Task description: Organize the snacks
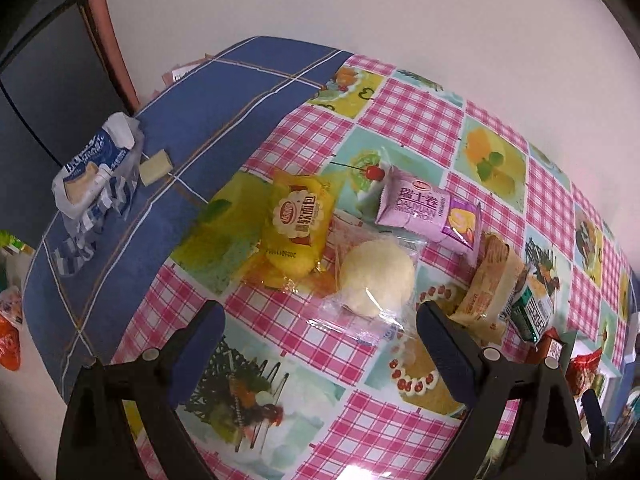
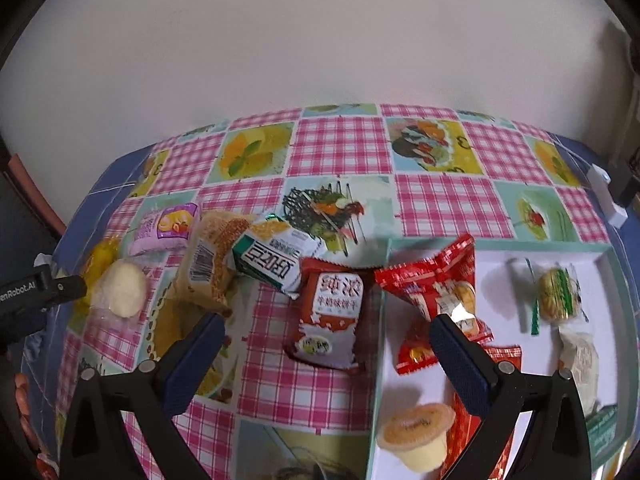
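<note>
My left gripper [image 1: 320, 320] is open and empty, just above a round pale bun in a clear wrapper [image 1: 376, 280]. Beyond it lie a yellow bread pack [image 1: 296, 220], a purple Swiss-roll pack [image 1: 428, 210], a tan biscuit pack [image 1: 488, 284] and a green-white pack [image 1: 530, 312]. My right gripper [image 2: 326, 324] is open and empty over a brown-red snack pack [image 2: 330, 316] lying beside the white tray [image 2: 600, 258]. The tray holds a red pack [image 2: 436, 280], a jelly cup [image 2: 416, 436], a green-wrapped sweet [image 2: 556, 292] and other snacks.
A blue-white wrapper [image 1: 96, 164] and a small cream block [image 1: 155, 167] lie on the blue cloth [image 1: 240, 80] at the table's left end. The wall stands close behind the table. The left gripper's body [image 2: 36, 300] shows at the left edge of the right wrist view.
</note>
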A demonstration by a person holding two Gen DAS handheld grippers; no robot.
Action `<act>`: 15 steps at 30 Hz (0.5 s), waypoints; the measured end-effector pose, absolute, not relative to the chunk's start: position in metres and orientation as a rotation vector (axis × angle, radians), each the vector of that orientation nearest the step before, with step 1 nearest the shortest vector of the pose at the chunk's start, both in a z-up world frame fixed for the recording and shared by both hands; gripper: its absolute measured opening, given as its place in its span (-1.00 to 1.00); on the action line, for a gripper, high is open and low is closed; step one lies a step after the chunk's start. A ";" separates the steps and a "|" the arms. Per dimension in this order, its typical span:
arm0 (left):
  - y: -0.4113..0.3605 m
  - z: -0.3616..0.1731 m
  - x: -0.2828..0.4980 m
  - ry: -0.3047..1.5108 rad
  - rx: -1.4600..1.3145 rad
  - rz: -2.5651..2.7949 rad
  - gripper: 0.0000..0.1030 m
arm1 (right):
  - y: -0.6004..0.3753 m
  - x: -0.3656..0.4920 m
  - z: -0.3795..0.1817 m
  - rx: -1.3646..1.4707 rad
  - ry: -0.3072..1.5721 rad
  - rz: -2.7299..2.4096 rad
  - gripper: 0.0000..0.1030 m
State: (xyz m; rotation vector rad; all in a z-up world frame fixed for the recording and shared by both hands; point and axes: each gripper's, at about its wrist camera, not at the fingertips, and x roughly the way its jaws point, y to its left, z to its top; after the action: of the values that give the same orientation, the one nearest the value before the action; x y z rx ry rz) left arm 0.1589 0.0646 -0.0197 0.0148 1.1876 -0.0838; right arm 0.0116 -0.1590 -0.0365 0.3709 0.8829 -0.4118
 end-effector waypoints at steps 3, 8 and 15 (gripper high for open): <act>0.067 -0.024 0.163 1.201 -0.009 -0.086 0.88 | -0.163 0.014 -0.035 0.377 0.869 -0.398 1.00; 0.066 -0.028 0.167 1.206 -0.038 -0.099 0.88 | -0.175 0.018 -0.033 0.417 0.848 -0.387 1.00; 0.062 -0.035 0.175 1.238 -0.027 -0.128 0.88 | -0.183 0.023 -0.039 0.471 0.863 -0.375 0.98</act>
State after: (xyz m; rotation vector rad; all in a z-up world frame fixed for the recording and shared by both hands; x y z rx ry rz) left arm 0.1751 0.0619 -0.0350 -0.0273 1.2379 -0.1276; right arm 0.0229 -0.1832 -0.0394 0.4706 0.8631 -0.3751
